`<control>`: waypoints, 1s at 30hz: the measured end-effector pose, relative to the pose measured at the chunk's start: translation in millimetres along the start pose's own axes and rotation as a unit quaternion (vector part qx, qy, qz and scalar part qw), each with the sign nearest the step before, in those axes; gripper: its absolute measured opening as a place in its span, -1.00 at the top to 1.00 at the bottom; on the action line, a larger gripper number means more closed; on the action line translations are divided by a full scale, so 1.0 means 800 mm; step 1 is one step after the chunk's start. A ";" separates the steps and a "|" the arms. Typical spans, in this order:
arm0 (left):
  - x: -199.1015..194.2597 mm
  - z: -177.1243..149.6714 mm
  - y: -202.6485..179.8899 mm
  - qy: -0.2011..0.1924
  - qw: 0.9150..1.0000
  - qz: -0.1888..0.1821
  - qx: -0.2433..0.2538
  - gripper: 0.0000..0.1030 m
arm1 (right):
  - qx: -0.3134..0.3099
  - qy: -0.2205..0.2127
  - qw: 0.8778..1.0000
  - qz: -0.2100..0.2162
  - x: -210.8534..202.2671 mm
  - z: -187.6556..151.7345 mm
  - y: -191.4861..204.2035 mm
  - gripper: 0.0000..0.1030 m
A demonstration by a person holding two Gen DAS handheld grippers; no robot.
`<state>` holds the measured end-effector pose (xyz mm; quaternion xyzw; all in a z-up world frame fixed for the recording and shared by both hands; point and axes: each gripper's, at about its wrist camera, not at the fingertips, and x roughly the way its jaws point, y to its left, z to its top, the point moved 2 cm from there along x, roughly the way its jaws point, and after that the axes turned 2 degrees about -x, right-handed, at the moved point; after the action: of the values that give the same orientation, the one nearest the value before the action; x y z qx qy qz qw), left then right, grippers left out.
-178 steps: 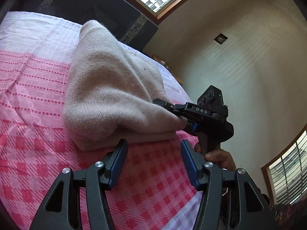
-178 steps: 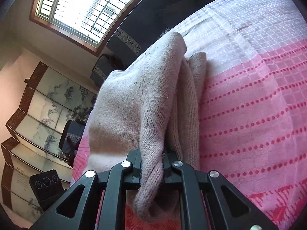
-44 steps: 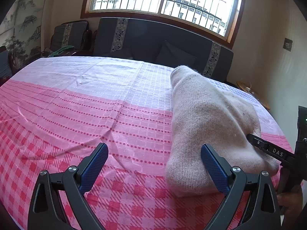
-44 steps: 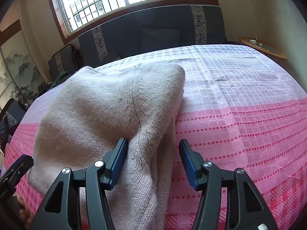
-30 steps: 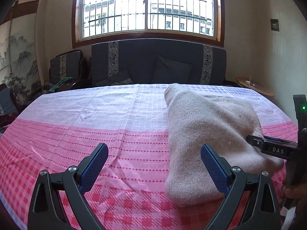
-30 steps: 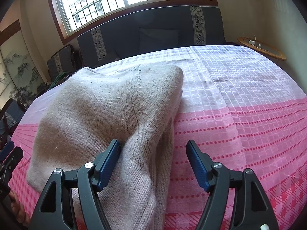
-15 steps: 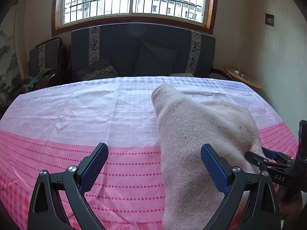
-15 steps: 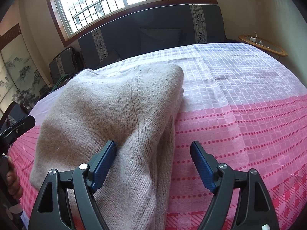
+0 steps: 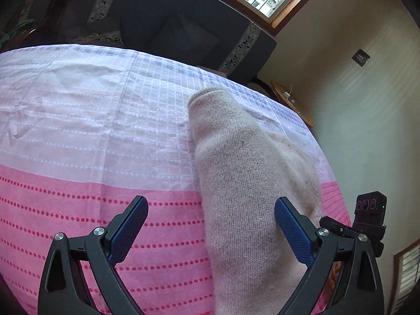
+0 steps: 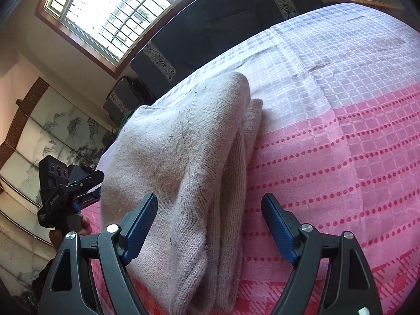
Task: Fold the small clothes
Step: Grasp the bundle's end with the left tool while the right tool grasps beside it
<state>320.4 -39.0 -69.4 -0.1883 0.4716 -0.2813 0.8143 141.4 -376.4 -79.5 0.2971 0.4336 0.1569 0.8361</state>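
A pink-and-white checked cloth [image 9: 110,141] is covering the work surface, its far part pale and its near part deepening to pink with dotted red rows. A dark sofa [image 9: 183,23] with patterned trim bands is standing behind it, under a barred window [image 10: 110,13]. A round wooden side table [image 9: 294,102] is sitting beside the sofa (a small white item is lying on it). A painted folding screen [image 10: 50,128] is standing against the wall.
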 end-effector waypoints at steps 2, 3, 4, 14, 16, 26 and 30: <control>0.006 0.005 0.005 0.019 0.999 -0.039 -0.018 -0.88 | 0.006 0.014 1.000 0.019 0.002 0.006 -0.004 -0.54; 0.009 0.008 0.005 0.027 0.998 -0.054 -0.021 -0.88 | 0.011 0.024 0.999 0.028 0.005 0.009 -0.007 -0.53; 0.012 0.009 0.003 0.036 0.997 -0.064 -0.019 -0.88 | 0.013 0.031 0.999 0.035 0.006 0.013 -0.010 -0.53; 0.065 0.005 -0.027 0.132 0.984 -0.118 0.010 -0.88 | 0.026 0.129 0.983 0.124 0.034 0.024 -0.003 -0.58; 0.068 0.005 -0.028 0.131 0.982 -0.132 0.000 -0.88 | 0.020 0.134 0.983 0.128 0.035 0.023 0.002 -0.59; 0.076 0.005 -0.050 0.130 0.984 -0.121 0.021 -0.88 | -0.031 0.114 0.987 0.107 0.054 0.026 0.026 -0.60; 0.081 -0.001 -0.067 0.123 0.987 -0.100 0.037 -0.87 | -0.028 0.104 0.988 0.113 0.056 0.033 0.022 -0.60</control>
<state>330.1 -121.6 -82.1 -0.1687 0.5362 -0.3993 0.7243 188.7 -349.0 -85.3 0.3030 0.4774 0.2928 0.7710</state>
